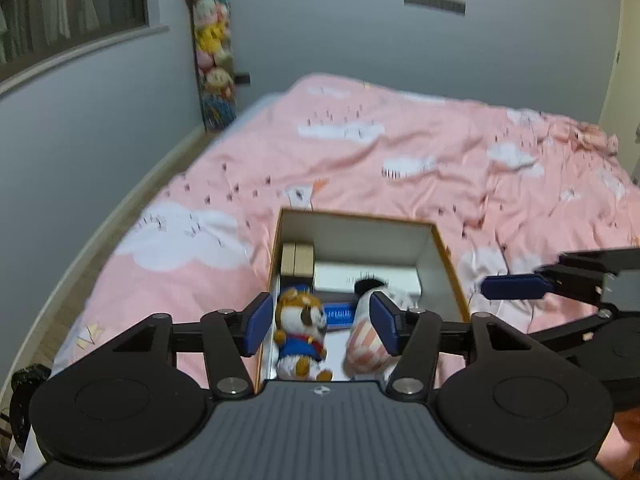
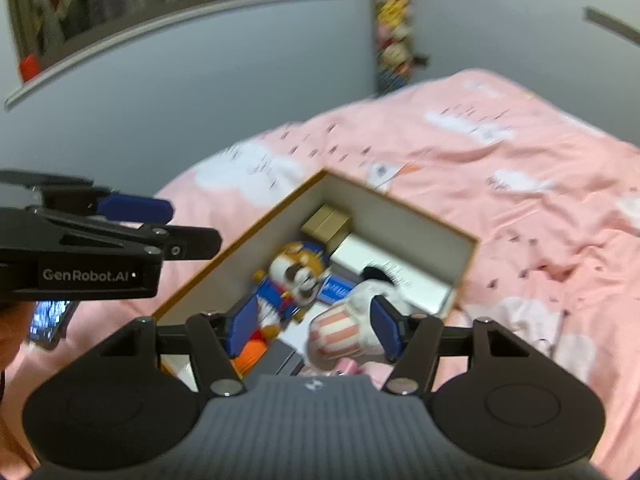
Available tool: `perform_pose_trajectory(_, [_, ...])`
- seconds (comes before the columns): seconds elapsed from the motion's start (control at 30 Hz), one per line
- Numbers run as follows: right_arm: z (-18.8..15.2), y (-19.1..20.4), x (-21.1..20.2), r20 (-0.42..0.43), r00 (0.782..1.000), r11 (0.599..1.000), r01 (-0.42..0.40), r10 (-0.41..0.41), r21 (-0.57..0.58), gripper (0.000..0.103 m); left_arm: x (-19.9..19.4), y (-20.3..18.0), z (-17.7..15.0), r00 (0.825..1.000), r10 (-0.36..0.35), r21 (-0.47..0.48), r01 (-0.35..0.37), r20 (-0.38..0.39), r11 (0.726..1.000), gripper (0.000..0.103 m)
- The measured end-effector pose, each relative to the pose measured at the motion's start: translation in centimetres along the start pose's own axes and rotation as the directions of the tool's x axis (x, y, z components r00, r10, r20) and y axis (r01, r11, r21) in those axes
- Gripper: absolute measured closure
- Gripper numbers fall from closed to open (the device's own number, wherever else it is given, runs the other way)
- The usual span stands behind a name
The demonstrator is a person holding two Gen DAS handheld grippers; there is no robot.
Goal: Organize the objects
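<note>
Dim, cool indoor light, soft motion blur throughout, and strong fisheye bending with dark corners at the edges.

Matt cardboard box [image 1: 444,248] with smooth pale inner walls, fuzzy plush tiger toy [image 1: 301,332], soft striped cloth doll [image 2: 340,332], crumpled pink cotton bedcover [image 1: 400,152], matt black plastic tongs [image 1: 320,326] with blue pads.

"GenRobot.AI" stood in pale letters on the black side of the left gripper [image 2: 136,208], off to the left of the right fingers. Print on a blue card [image 2: 335,289] between those fingers was too blurred to read.
</note>
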State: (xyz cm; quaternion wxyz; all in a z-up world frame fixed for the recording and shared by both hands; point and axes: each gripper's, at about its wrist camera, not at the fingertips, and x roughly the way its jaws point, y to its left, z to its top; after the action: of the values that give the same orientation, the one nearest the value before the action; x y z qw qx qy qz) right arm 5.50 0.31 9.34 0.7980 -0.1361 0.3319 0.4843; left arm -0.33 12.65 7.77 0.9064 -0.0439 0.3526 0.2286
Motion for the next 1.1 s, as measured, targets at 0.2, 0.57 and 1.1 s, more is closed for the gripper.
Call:
perform_pose_trajectory(0.2, [-1.2,0.0,-4.2,0.140,0.983,0.992,0.106,-0.115,0.070,0.030,-3.2,-1.5,-0.2,0.986,0.035,-0.001,-0.036,0.163,0.999,0.026])
perform_pose_trajectory(0.57, [-5.0,0.7,-6.8,0.164,0.953,0.953,0.218,-0.254,0.212,0.017,-4.6,-3.6,-2.9,0.978,0.075,0.016,-0.080,0.193,0.997,0.014])
perform_pose_trajectory(1.1, [-9.4,-0.8,-3.9,0.034,0.955,0.929,0.278,-0.295,0.244,0.014,-1.3,-4.8,-8.0,0.995,0.091,0.056,-0.094,0.048,0.994,0.014])
